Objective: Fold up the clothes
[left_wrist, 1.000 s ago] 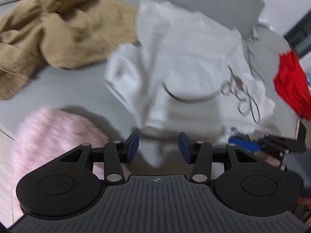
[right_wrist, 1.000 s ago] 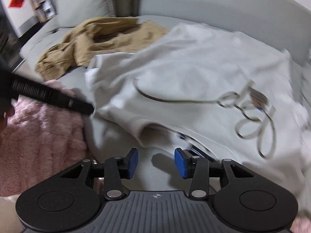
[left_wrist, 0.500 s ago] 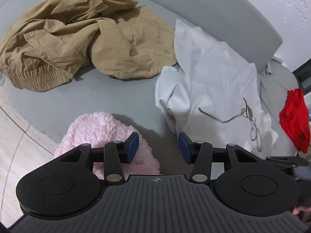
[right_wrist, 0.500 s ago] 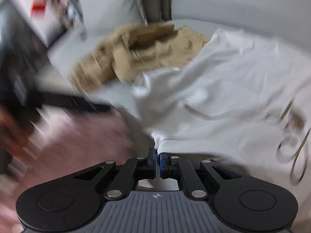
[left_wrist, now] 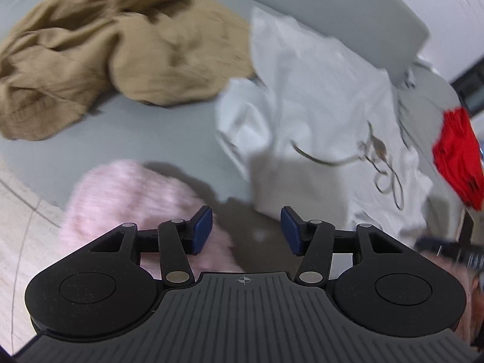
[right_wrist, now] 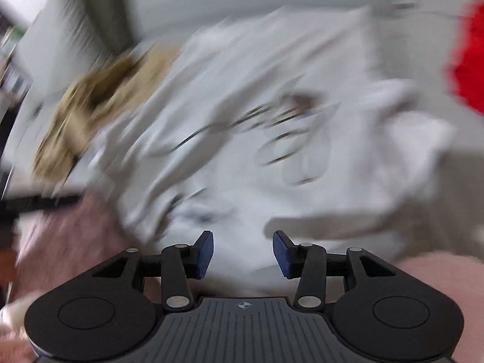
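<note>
Your right view is badly smeared, so only colours read: the white shirt (right_wrist: 242,115) fills it, with tan cloth (right_wrist: 90,103) far left and red cloth (right_wrist: 466,69) cut off at the right edge. No writing is readable. Your left gripper (left_wrist: 245,230) has its jaws wide and empty over the sofa (left_wrist: 121,148), the shirt (left_wrist: 317,96) just ahead. Your right gripper (right_wrist: 243,252) also has wide, empty jaws, over the shirt's near edge.

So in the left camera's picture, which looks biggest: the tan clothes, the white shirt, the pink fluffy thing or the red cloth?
1. Tan clothes and white shirt, too close to rank.
2. Pink fluffy thing, nearer the camera.
3. Red cloth.
</note>
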